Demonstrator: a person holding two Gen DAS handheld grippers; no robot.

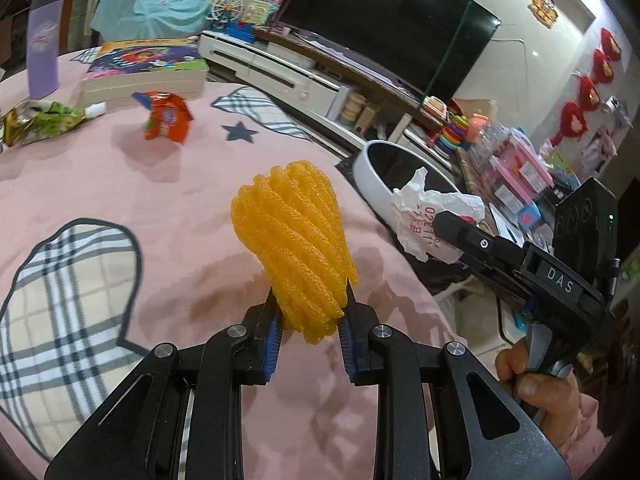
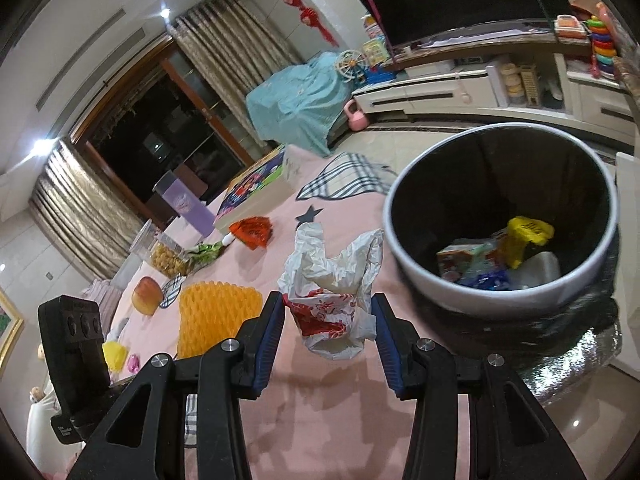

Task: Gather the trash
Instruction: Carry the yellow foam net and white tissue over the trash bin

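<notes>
My left gripper (image 1: 310,292) is shut on an orange foam fruit net (image 1: 296,236), held above the pink tablecloth (image 1: 180,208). The same net (image 2: 216,312) shows at lower left in the right wrist view. My right gripper (image 2: 328,300) is shut on a crumpled white bag with red print (image 2: 334,280); in the left wrist view the bag (image 1: 428,216) hangs from its fingers in front of the bin (image 1: 376,176). The white, black-lined bin (image 2: 500,216) stands just right of the table edge and holds several wrappers. On the table lie an orange wrapper (image 1: 166,118) and a green wrapper (image 1: 40,120).
A stack of books (image 1: 148,68) and a purple box (image 1: 42,52) stand at the table's far side. A jar of snacks (image 2: 170,258), a bun (image 2: 146,294) and a yellow item (image 2: 114,354) sit at the left in the right wrist view. A TV cabinet (image 2: 460,88) lies beyond the bin.
</notes>
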